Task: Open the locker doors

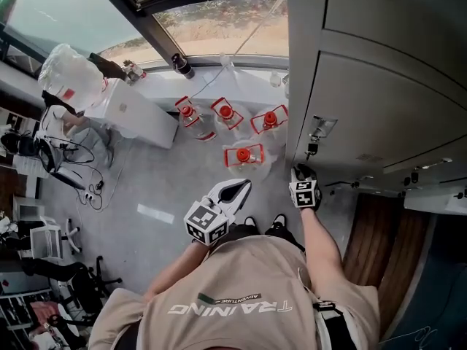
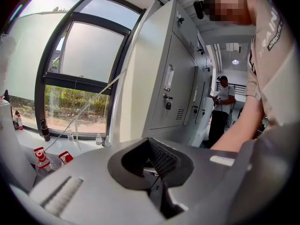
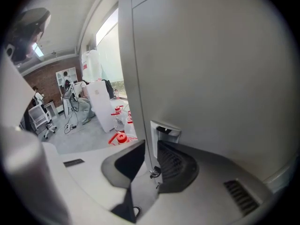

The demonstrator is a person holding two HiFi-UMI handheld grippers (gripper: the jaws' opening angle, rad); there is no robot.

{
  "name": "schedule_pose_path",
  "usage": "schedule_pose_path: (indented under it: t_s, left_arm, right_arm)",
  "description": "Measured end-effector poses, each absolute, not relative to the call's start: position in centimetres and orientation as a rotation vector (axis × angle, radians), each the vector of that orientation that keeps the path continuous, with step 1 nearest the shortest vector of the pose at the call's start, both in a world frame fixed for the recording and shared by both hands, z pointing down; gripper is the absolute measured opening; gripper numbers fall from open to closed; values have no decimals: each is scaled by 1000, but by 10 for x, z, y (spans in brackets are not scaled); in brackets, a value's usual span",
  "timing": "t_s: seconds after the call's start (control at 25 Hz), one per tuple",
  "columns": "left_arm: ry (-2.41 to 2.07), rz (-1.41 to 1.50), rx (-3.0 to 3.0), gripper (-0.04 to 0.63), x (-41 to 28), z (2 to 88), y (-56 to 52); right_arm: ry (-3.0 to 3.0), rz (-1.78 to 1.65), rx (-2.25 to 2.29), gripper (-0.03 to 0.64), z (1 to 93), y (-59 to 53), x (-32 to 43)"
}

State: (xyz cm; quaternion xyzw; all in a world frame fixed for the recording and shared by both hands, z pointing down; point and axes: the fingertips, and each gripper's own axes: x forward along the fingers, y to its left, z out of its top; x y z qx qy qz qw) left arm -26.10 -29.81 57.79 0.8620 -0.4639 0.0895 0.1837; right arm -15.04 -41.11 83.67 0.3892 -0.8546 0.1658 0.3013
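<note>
Right tongs set narrowly parted astride the edge of a pale grey metal locker door, the edge flanked by the pads but not clamped, left tongs held closed and empty, kept apart from the lockers.

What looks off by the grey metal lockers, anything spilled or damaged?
Nothing spilled or damaged. Four clear plastic water jugs with red caps stand upright on the grey floor beside the grey metal lockers; just clutter.
</note>
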Motion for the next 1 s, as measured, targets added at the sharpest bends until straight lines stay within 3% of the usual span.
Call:
schedule_pose_path:
  t_s: [0.32,1.0]
  left_arm:
    - [-1294,249,2421,8,-257,579,-294]
    - [-1282,244,2376,6,-258,601,-268]
  right_arm:
    - [-2279,450,1015,98,841,-411,-159]
    - [-2270,557,1039,106,837,-341,-140]
